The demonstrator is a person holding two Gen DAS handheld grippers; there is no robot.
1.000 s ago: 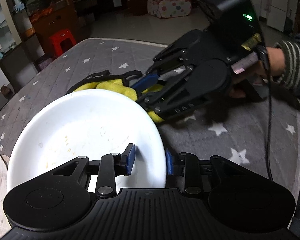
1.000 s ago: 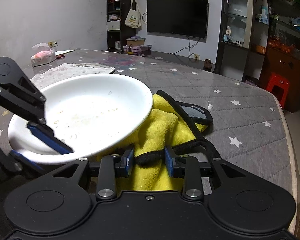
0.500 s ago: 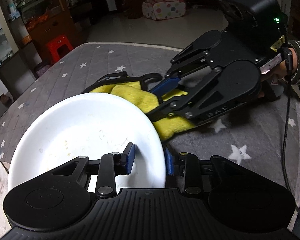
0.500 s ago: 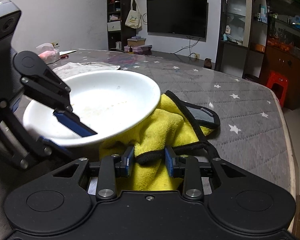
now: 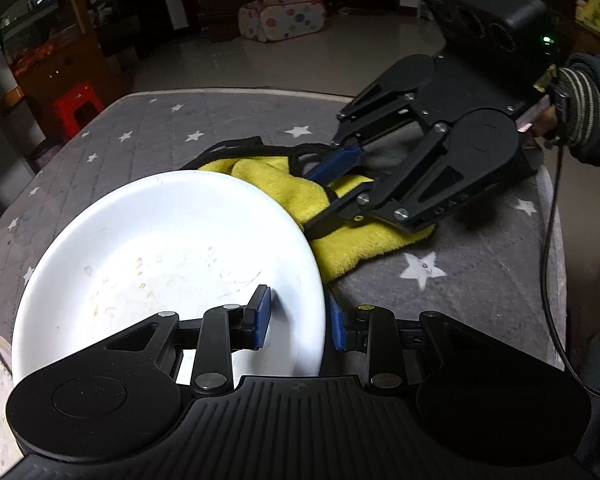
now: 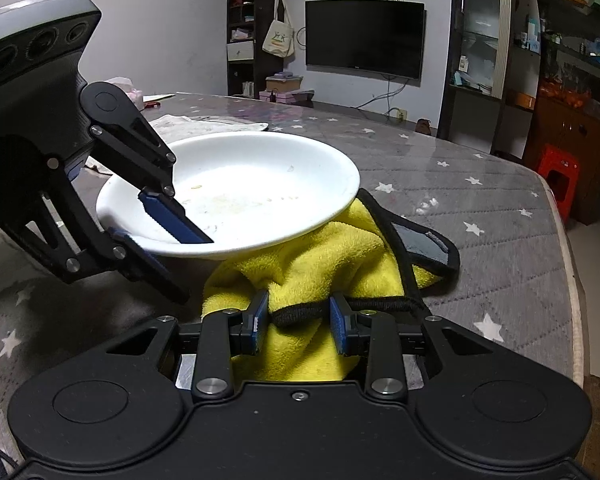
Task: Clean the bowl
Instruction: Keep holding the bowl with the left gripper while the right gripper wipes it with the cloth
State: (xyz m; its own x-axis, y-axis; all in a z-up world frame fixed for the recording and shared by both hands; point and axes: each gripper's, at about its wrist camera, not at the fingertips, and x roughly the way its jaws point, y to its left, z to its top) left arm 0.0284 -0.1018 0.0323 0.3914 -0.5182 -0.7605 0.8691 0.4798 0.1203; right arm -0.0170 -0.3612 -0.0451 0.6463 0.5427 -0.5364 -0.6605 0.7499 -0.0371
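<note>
**Both grippers loaded: bowl in left, cloth in right**

My left gripper (image 5: 298, 318) pinches the near rim of the white bowl (image 5: 168, 256): one blue pad (image 5: 260, 316) sits inside the bowl, the other outside under the rim. In the right wrist view the bowl (image 6: 260, 188) is held clear of the table, tilted, with the left gripper (image 6: 168, 236) clamped on the rim at my left. Faint yellowish smears and crumbs mark the bowl's inner floor.

My right gripper (image 6: 298, 322) is closed on a bunched fold of the yellow cloth (image 6: 320, 256), its black piped edge caught between the pads. The cloth rises ahead of my fingers and touches the underside of the bowl's far rim. In the left wrist view the right gripper (image 5: 340, 184) lies just beyond the bowl, the cloth (image 5: 340, 240) bunched beneath it.

Beneath both lies the grey star-print table cover (image 6: 500, 240). Well ahead of the left gripper, off the table, stands a red stool (image 5: 78, 106). A wall-mounted TV (image 6: 364, 38) hangs far ahead of the right gripper.
</note>
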